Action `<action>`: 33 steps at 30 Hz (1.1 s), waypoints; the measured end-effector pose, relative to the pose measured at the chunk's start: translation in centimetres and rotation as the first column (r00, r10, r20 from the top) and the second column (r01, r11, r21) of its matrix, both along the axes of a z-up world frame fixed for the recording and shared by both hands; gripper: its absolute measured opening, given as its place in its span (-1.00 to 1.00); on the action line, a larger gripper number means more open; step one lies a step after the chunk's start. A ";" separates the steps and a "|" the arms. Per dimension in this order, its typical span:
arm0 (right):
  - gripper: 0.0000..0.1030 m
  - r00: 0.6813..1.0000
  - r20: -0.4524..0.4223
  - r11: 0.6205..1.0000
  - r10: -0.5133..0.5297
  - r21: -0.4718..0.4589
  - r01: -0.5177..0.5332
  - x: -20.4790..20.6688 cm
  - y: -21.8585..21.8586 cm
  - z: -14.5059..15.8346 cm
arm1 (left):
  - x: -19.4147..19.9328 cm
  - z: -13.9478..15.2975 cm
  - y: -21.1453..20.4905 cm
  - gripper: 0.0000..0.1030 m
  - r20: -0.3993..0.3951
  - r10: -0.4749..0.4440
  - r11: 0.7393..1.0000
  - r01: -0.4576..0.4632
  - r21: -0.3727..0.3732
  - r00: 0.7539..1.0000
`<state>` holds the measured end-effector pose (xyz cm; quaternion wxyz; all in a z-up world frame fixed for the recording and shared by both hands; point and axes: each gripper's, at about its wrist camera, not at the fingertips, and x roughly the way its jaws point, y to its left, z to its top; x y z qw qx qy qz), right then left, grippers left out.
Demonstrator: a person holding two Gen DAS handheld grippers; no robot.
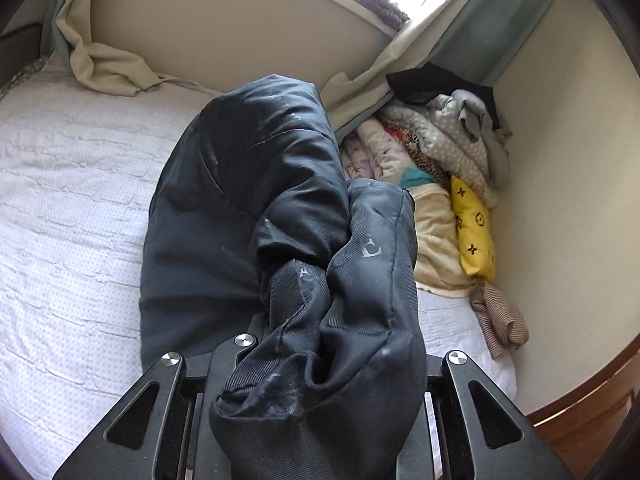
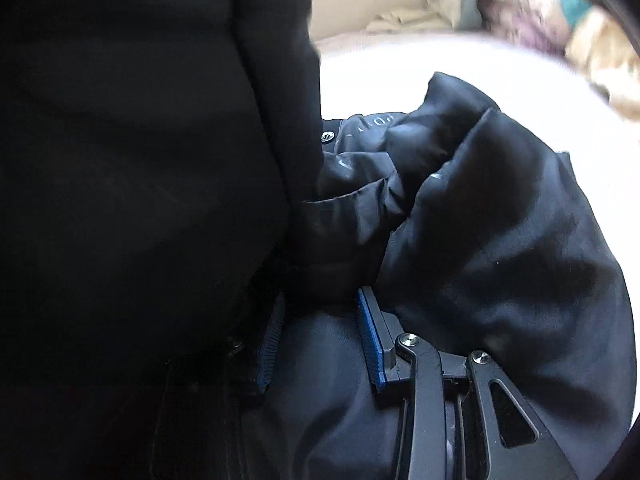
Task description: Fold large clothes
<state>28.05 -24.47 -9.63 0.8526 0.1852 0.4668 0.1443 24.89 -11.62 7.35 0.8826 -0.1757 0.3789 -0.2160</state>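
Observation:
A large dark navy padded jacket hangs over the white bed in the left wrist view. A bunched fold with faint printed letters is drawn into my left gripper, which is shut on it; the cloth hides the fingertips. In the right wrist view the same jacket fills most of the picture, dark and partly blurred. My right gripper is shut on a thick fold of it, and the blue ribbed pads press the fabric from both sides. A snap button shows near the jacket's front edge.
A heap of folded and loose clothes with a yellow patterned piece lies against the wall at the bed's right corner. A striped cloth lies near the wooden bed edge. Beige curtains hang down onto the far side.

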 end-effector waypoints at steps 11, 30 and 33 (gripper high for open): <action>0.09 0.960 -0.190 0.830 -0.206 0.486 0.275 -4.2 -16.6 3.0 | -0.6 -3.2 -6.7 -0.48 -0.027 -0.039 0.990 0.042 0.133 0.999; 0.02 0.936 0.020 0.875 -0.351 0.362 0.321 -8.9 -24.1 8.7 | -5.0 -11.2 -18.2 -0.34 0.131 -0.225 0.817 0.114 0.565 0.966; 0.00 0.960 0.014 0.905 -0.280 0.337 0.259 -8.4 -23.0 8.9 | -5.4 -11.5 -17.9 -0.32 0.155 -0.243 0.811 0.113 0.575 0.958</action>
